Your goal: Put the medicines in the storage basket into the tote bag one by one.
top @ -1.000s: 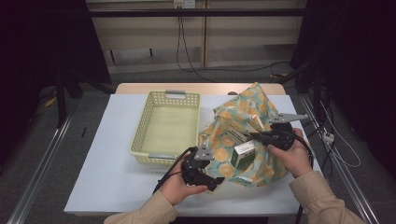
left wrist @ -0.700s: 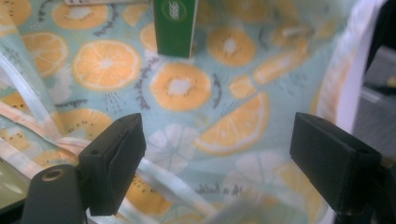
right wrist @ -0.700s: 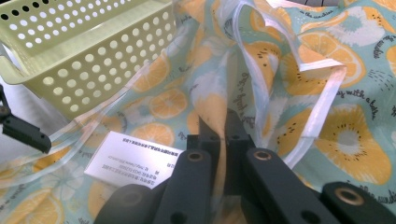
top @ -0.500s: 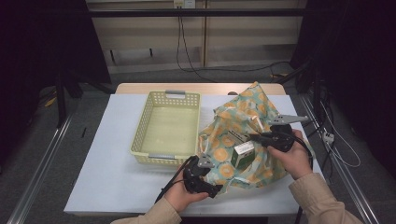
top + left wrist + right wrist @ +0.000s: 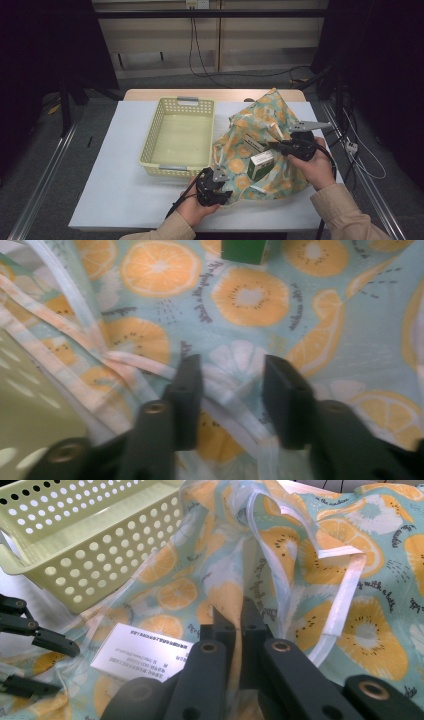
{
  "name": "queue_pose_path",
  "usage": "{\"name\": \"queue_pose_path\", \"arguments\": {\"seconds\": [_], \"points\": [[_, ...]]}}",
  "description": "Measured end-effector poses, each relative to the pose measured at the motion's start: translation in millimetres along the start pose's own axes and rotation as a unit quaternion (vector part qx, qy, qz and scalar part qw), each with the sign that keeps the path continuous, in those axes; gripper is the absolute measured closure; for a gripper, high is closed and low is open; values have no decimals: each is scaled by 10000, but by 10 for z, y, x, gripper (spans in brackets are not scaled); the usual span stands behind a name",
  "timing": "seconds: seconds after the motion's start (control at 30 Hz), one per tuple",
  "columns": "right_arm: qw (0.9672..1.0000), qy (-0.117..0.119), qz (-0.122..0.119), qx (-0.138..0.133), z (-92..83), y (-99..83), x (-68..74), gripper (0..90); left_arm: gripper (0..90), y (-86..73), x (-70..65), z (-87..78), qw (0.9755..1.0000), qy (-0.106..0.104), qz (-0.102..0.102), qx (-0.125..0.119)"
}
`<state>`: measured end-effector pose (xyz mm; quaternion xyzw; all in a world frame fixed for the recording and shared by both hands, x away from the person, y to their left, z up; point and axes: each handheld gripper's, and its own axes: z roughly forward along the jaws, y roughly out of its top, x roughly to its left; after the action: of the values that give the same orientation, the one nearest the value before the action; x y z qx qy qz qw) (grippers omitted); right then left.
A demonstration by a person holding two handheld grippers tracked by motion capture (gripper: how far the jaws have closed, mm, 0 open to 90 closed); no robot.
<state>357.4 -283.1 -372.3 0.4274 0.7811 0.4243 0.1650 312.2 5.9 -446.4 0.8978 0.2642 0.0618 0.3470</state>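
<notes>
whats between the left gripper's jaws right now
In the left gripper view, the white hem of the orange-print bag runs between the left gripper jaws, which have just been closing.

Orange-slice-print cloth bag (image 5: 260, 145) in pale teal, crumpled and gaping open on the white table just right of the yellow basket, white strap handles (image 5: 320, 565) looped loose, green-and-white box (image 5: 261, 164) standing in its mouth
</notes>
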Motion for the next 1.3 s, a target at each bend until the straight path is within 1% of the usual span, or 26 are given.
{"name": "queue_pose_path", "arguments": {"seconds": [0.03, 0.07, 0.1, 0.13, 0.17, 0.2, 0.23, 0.27, 0.3, 0.33, 0.37, 0.4, 0.43, 0.47, 0.5, 0.53, 0.57, 0.6, 0.7, 0.8, 0.87, 0.93, 1.03, 1.13, 1.2, 1.3], "points": [[10000, 2, 12, -2, -2, 1, -2, 900, 660, 0, -15, 2, 9998, 176, -19, -8], [10000, 1, 9, -3, -4, 3, -6, 900, 690, 1, -6, 8, 10000, 77, -18, -35], [10000, 0, 9, 0, -7, 3, -12, 900, 729, 7, -1, 7, 10000, -38, -70, -55], [10000, -12, 22, -12, -8, 3, -16, 900, 867, 5, 4, 22, 9998, -144, -111, -85], [10000, -18, 14, -18, -10, 2, -21, 900, 899, 9, -4, 34, 9999, -96, -105, -79], [10000, -15, 18, -21, -12, 2, -23, 900, 900, 23, 3, 38, 9997, -171, -168, -62], [10000, -17, 28, -23, -15, 2, -24, 900, 900, 36, 3, 35, 9997, -93, -210, 11], [10000, -8, 25, -17, -17, 2, -26, 900, 900, 43, 13, 38, 9997, -119, -218, 16], [10000, -14, 23, -10, -19, 3, -27, 900, 900, 50, 25, 34, 9994, -220, -254, 49], [10000, -22, 24, -2, -23, 7, -28, 900, 900, 64, 20, 32, 9996, -137, -226, 97], [10000, -27, 16, -13, -28, 14, -30, 900, 900, 80, 34, 36, 9994, -250, -200, 110], [10000, -28, 21, -27, -35, 21, -30, 900, 900, 100, 42, 32, 9993, -253, -239, 110], [10000, -33, 6, -39, -46, 29, -33, 900, 900, 125, 45, 18, 9993, -192, -304, 83], [10000, -35, -4, -57, -56, 34, -35, 900, 900, 151, 76, 3, 9990, -326, -314, 32], [10000, -33, 2, -61, -68, 37, -38, 900, 900, 186, 84, -20, 9986, -339, -398, -51], [10000, -44, 8, -73, -78, 36, -42, 900, 900, 223, 98, -55, 9984, -384, -386, -117], [10000, -49, 4, -76, -88, 33, -49, 900, 900, 267, 104, -90, 9985, -376, -358, -164], [10000, -54, 10, -77, -95, 29, -56, 900, 900, 310, 105, -126, 9982, -373, -382, -257], [9999, -68, 34, -68, -96, 8, -74, 900, 900, 432, 121, -224, 9976, -417, -360, -424], [10000, -45, 36, -62, -89, -6, -69, 900, 900, 521, 127, -280, 9972, -439, -304, -524], [10000, -40, 39, -64, -88, -9, -67, 900, 900, 559, 130, -279, 9961, -521, -379, -594], [10000, -38, 41, -62, -91, -7, -67, 900, 900, 582, 118, -262, 9946, -717, -436, -613], [10000, -53, 32, -73, -102, 3, -69, 900, 900, 650, 82, -259, 9952, -672, -287, -653], [10000, -49, 33, -59, -112, 12, -70, 900, 900, 753, 97, -304, 9941, -691, -304, -785], [10000, -35, 39, -55, -107, 8, -67, 900, 900, 822, 109, -371, 9946, -606, -206, -821], [10000, -27, 32, -60, -91, 9, -68, 900, 900, 922, 130, -470, 9940, -585, -138, -909]]}}
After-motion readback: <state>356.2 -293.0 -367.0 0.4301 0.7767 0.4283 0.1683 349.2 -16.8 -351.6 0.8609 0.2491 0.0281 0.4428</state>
